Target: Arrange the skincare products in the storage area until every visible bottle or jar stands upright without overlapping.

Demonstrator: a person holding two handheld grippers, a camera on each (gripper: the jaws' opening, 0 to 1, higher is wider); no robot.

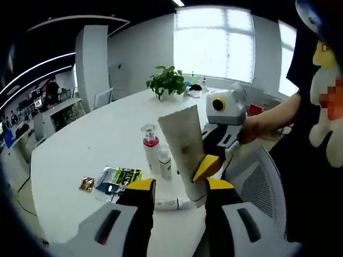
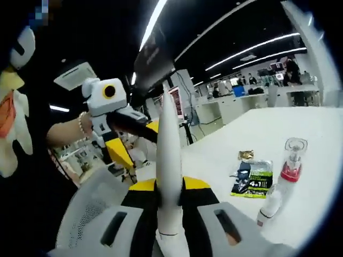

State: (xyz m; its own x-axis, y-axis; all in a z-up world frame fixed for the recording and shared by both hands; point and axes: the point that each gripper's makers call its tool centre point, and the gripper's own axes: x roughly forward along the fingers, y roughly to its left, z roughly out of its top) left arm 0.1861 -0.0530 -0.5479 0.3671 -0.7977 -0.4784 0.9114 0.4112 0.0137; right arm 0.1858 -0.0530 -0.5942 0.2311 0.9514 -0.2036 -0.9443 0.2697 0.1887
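Nearest you, the right hand-held gripper (image 2: 170,197) is clenched on a white squeeze tube (image 2: 169,160), jaws pressing its flat sides, crimped end pointing away from you and cap end down between the jaws. In the left gripper view the same tube (image 1: 184,147) hangs above the table (image 1: 86,150) near its closest edge, held low on its body by your right hand-held gripper (image 1: 213,167). Your left hand-held gripper (image 1: 174,187) is released, jaws spread and holding nothing, just beneath the tube.

To do this step well, I'd judge you should lower the tube cap-down onto bare table beside the pump bottle with the red collar (image 1: 150,143), not against it, and let go only once the cap sits flat; a tall tube on a narrow cap tips easily. Keep the open left jaws ready to steady it. A second white tube (image 1: 172,203) lies flat near the closest edge and needs standing up too, and a small white bottle (image 1: 165,160) stands just beside the pump bottle.

Readable writing: "4in1" on the dark-and-green sachet (image 2: 253,179). The small gold packet (image 2: 246,155) beside it is too small to read.
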